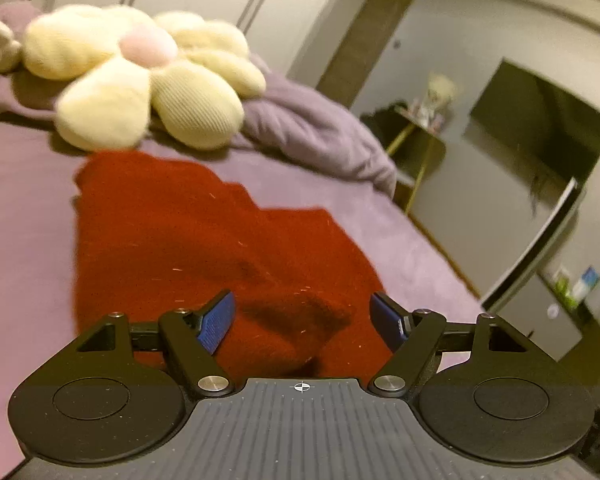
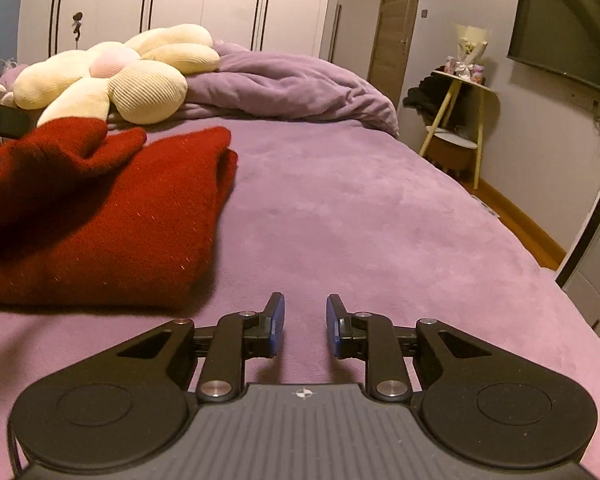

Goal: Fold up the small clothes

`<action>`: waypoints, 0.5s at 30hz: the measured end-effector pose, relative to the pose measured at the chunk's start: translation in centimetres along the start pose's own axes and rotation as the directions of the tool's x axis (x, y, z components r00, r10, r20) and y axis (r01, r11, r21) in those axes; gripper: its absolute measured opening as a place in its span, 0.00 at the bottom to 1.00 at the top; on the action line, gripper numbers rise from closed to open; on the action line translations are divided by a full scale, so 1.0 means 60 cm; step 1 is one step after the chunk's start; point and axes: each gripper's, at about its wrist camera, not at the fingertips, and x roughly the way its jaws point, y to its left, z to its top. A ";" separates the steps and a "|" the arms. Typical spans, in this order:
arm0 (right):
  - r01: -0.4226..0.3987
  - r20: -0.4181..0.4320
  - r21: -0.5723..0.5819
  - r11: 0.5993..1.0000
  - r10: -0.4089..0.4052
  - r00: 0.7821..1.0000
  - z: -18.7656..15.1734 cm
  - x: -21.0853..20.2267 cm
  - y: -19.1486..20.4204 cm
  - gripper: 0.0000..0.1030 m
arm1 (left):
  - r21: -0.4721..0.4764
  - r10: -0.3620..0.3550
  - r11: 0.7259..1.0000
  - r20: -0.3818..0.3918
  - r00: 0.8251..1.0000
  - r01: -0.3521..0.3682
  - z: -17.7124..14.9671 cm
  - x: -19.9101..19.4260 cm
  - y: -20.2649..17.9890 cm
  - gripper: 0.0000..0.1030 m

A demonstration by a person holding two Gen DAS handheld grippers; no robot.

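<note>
Red knit garment [image 2: 100, 220] is laid on the purple bed [image 2: 340, 220], part-folded, near the flower cushion [image 2: 112, 80] at the far edge. Left gripper [image 1: 302, 320] is held wide open over it, nothing gripped. Right gripper [image 2: 305, 326] is part-open, empty, beside the garment. No readable writing.

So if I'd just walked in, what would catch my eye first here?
Probably the red knit garment lying rumpled on the purple bed, the strongest colour in the room. Behind it, near the bunched purple blanket, sits a big cream flower-shaped cushion with a pink centre. Up close, the left gripper hangs open over the garment.
</note>
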 end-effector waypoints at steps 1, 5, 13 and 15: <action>-0.009 0.008 0.000 1.000 0.009 1.000 0.007 -0.002 0.002 0.21 | -0.005 0.019 1.000 0.022 1.000 -0.019 0.000 -0.013 0.007 0.78; -0.134 0.063 0.044 0.990 0.131 0.989 0.059 -0.006 0.017 0.22 | -0.076 0.151 0.986 0.046 0.988 -0.147 -0.003 -0.047 0.051 0.79; -0.599 0.065 0.110 0.793 0.595 0.801 0.183 0.054 0.108 0.74 | -0.177 0.263 0.947 -0.055 0.963 -0.269 -0.008 -0.048 0.126 0.84; -0.654 -0.023 0.123 0.746 0.661 0.750 0.198 0.093 0.134 0.75 | -0.154 0.278 0.946 -0.071 0.958 -0.286 -0.007 -0.039 0.125 0.84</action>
